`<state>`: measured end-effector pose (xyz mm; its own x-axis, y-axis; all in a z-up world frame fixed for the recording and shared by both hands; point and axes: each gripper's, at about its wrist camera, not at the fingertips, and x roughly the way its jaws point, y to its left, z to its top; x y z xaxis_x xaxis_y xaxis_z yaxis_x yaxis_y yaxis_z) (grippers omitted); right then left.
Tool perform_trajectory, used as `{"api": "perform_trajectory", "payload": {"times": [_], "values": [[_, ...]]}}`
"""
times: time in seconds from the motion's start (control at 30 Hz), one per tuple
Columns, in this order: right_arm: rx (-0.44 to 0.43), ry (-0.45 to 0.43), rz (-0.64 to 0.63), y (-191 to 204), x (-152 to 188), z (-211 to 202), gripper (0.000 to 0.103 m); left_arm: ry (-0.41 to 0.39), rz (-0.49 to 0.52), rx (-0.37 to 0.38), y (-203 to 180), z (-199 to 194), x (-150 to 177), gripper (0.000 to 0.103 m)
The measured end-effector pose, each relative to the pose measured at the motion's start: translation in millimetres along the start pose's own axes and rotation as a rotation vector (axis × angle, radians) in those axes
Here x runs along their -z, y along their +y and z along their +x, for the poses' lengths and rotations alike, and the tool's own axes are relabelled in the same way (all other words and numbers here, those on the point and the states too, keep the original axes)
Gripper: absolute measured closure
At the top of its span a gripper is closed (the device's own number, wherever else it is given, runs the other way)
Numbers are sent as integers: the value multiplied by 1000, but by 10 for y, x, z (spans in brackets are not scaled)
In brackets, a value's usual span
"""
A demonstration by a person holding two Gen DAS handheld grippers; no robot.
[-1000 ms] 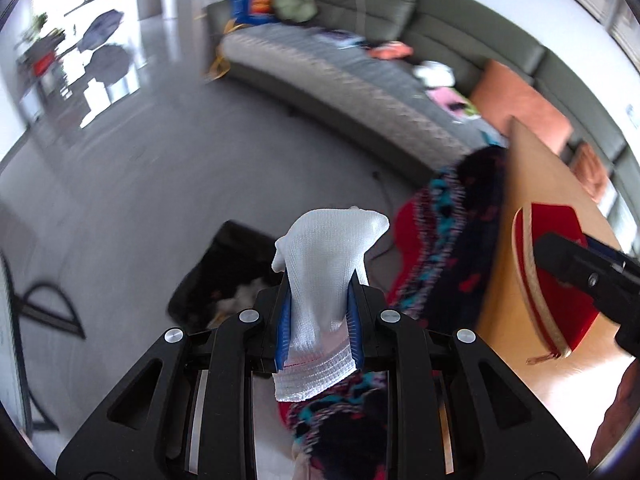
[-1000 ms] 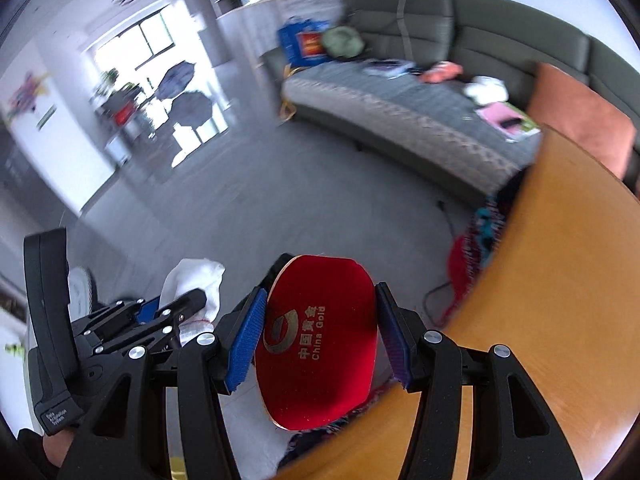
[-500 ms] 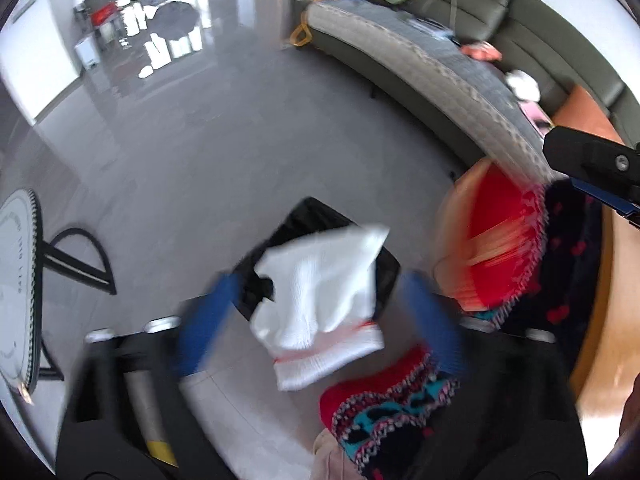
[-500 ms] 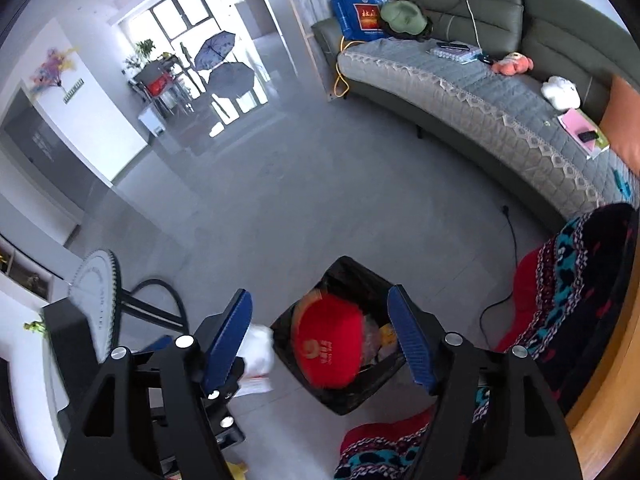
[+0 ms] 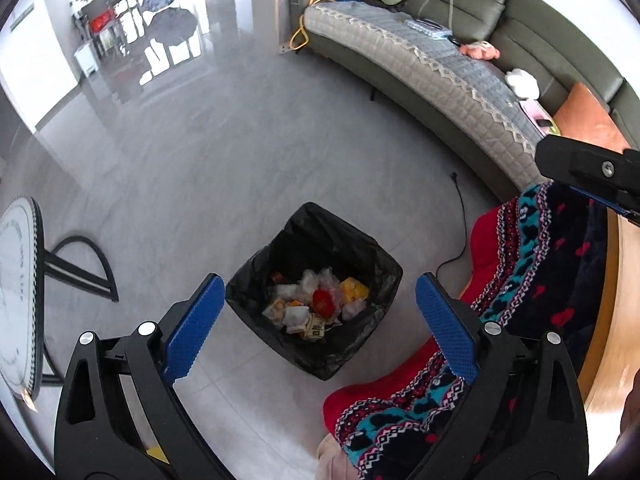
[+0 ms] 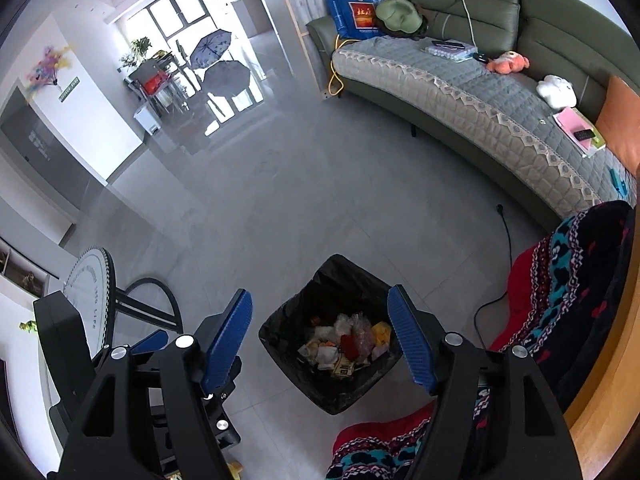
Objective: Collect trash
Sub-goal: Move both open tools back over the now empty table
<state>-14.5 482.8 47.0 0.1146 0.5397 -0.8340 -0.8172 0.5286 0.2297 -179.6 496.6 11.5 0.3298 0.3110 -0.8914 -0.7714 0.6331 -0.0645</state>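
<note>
**Two empty grippers being held open above the trash bin**

Much of both views is being taken up by the grey tiled floor [image 5: 224,168], which is being bordered along the far side by a long green sofa [image 6: 480,8] covered with a quilted grey pad. A wooden worktop [image 6: 600,396] is being seen at the right edge, and a red, black and teal patterned blanket [image 5: 528,272] is being draped over its rim down toward the floor. A round white side table [image 5: 18,292] on a black frame is being shown at the left.

The trash bin [image 5: 312,236], lined with a black bag, is being seen standing on the floor just beside the hanging blanket, framed between the fingers in both views. Crumpled wrappers and paper [image 5: 316,308] are being shown piled in its bottom, with a red piece among them.

The left gripper [image 5: 318,312] is being held over the bin with its blue-padded fingers [image 5: 196,324] spread wide apart and nothing between them. The right gripper [image 6: 320,330] is being held likewise over the bin, its fingers [image 6: 410,344] parted and nothing being gripped. A part of the left gripper's body is being seen at the lower left of the right wrist view, close beside the right one.
</note>
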Motion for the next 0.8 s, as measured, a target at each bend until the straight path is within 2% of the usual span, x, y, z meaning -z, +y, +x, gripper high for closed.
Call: {"api": "perform_trajectory", "payload": {"times": [0.23, 0.43, 0.6, 0.67, 0.8], "values": [[11, -47, 21, -138, 75, -364, 32, -26, 43, 21, -190, -173, 10, 10], [37, -96, 61, -389, 229, -778, 32, -62, 99, 61, -506, -421, 49, 10], [65, -131, 109, -687, 439, -1140, 32, -75, 160, 101, -898, -579, 149, 10], [75, -142, 129, -798, 528, -1264, 26, -77, 186, 120, -1061, -632, 198, 10], [120, -181, 181, -1123, 791, -1596, 24, -84, 257, 157, -1463, -752, 327, 8]]}}
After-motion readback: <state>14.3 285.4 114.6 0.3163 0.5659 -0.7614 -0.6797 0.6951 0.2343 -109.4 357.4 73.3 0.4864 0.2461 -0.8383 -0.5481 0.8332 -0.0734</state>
